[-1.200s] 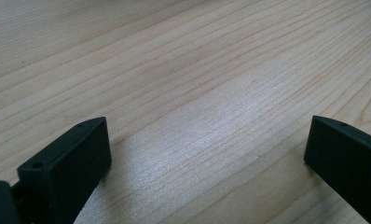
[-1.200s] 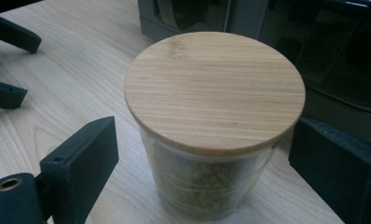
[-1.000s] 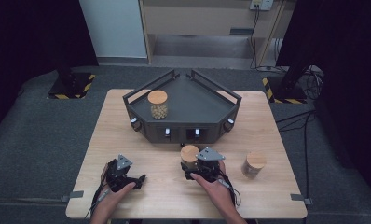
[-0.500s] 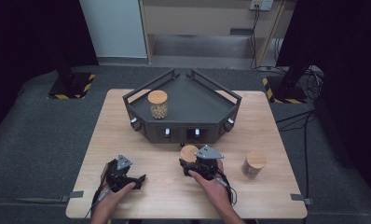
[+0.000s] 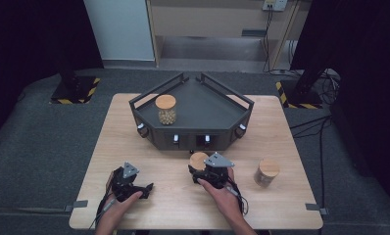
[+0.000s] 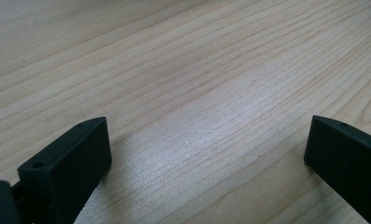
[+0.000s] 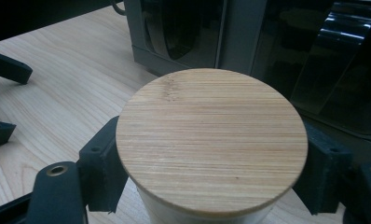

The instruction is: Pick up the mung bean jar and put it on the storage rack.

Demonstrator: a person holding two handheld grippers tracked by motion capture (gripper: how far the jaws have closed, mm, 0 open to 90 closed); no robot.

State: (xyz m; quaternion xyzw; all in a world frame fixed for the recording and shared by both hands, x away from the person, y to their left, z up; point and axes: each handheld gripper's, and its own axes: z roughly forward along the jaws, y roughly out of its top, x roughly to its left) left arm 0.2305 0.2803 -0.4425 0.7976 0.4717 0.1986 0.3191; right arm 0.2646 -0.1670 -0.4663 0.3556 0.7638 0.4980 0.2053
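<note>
The right gripper [image 5: 203,172] has its jaws clamped on either side of a jar with a round bamboo lid [image 7: 211,140], so it's gripping that jar just under the lid; in the right gripper view the black jaws hug both sides of the white-ish body. From the high view the held jar [image 5: 199,160] sits near the front middle of the wooden table [image 5: 134,122], right in front of the dark angular tray stand [image 5: 203,105], close to its front wall but whether it's touching is hard to tell. The left gripper [image 5: 143,188] is over on the person's left side of the table, well apart from the jar, with its jaws spread wide and nothing between them; the left gripper view has just bare wood grain between the two black tips, which sit low over the tabletop. Going further out, a second jar with a wooden lid [image 5: 267,172] stands on the table to the right of the right hand [image 5: 221,193], and a third jar [image 5: 165,108], filled with small round tan things, stands on the left part of the stand.
</note>
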